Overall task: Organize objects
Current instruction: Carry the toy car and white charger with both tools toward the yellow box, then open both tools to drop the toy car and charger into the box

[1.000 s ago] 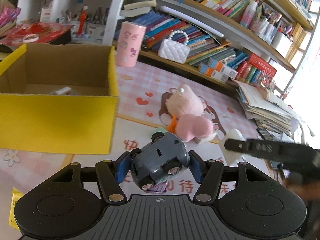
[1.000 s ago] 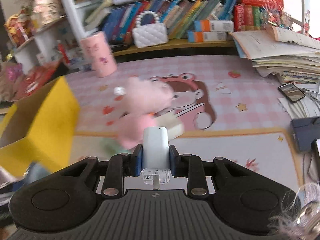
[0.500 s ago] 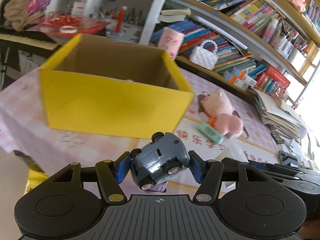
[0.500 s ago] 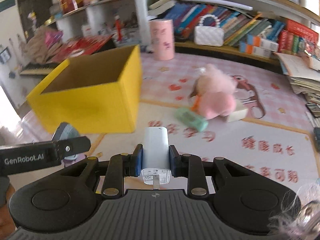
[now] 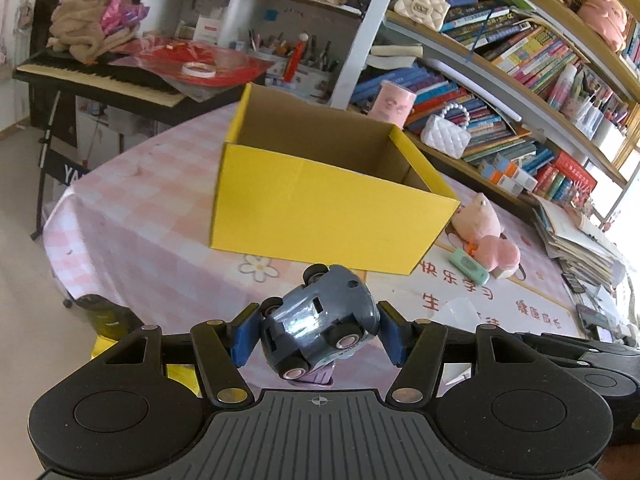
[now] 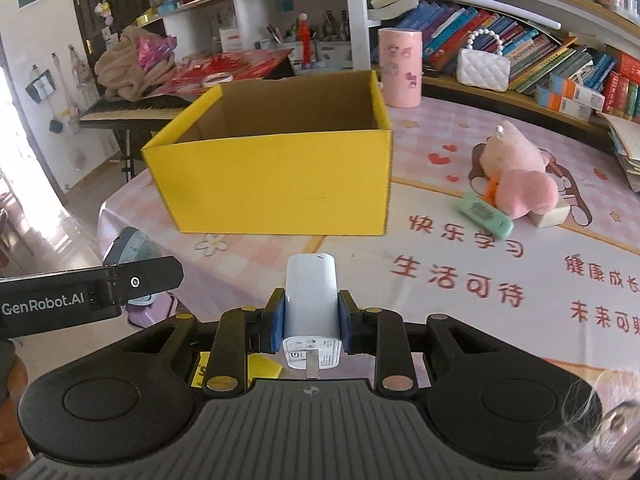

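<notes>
My left gripper (image 5: 318, 328) is shut on a grey toy car (image 5: 320, 320), which is tipped so its wheels face me, with a purple piece under it. My right gripper (image 6: 311, 312) is shut on a white charger plug (image 6: 311, 300), its metal prong toward the camera. Both hang over the near part of the pink table, in front of an open yellow cardboard box (image 5: 328, 204) (image 6: 276, 176). The left gripper's finger (image 6: 120, 284) shows at the left of the right wrist view, the grey car behind it. The box's floor is hidden from both views.
A pink plush toy (image 6: 516, 172), a green case (image 6: 486, 214) and a white block (image 6: 554, 214) lie right of the box. A pink cylinder (image 6: 400, 68) and white purse (image 6: 482, 68) stand behind. Bookshelves line the back; a keyboard (image 5: 100, 76) stands beyond the table's left edge (image 5: 68, 216).
Both grippers have drawn back from the plush toy and swung left. The yellow box now lies straight ahead and farther off. Each keeps its hold.
</notes>
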### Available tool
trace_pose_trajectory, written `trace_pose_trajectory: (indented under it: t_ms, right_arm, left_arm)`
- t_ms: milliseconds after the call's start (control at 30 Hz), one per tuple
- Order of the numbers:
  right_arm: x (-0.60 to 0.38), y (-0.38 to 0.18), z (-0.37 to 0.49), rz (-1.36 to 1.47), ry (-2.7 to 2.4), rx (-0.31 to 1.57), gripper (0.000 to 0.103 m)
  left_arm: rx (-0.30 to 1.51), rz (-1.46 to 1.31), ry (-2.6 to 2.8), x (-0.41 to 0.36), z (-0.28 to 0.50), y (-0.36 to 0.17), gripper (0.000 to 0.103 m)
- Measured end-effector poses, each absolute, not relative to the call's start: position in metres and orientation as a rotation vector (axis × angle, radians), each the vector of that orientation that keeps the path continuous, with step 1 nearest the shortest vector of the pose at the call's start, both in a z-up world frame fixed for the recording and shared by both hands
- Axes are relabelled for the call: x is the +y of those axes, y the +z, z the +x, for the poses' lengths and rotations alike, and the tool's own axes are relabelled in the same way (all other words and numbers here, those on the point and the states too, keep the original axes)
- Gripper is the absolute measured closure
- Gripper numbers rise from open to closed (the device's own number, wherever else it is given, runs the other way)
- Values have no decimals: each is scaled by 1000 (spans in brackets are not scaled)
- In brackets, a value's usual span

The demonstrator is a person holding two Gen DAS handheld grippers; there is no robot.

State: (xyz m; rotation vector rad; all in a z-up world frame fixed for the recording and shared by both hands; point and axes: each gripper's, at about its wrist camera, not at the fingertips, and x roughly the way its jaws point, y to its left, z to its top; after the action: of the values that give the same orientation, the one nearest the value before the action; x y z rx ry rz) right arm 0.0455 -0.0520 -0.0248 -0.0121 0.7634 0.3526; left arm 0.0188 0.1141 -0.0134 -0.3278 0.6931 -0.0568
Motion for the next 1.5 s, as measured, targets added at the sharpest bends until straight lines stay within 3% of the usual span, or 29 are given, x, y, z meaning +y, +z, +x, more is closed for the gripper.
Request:
trace_pose_trajectory:
  t_ms: [900,1500]
  right_arm:
    - [-6,-15,21,-31,329,734,78]
    - [-11,34,98,-48,337,564,78]
  left_arm:
    - [628,-303,-97,154,1,-1,43]
    - [491,-255,-80,148,70,40,43]
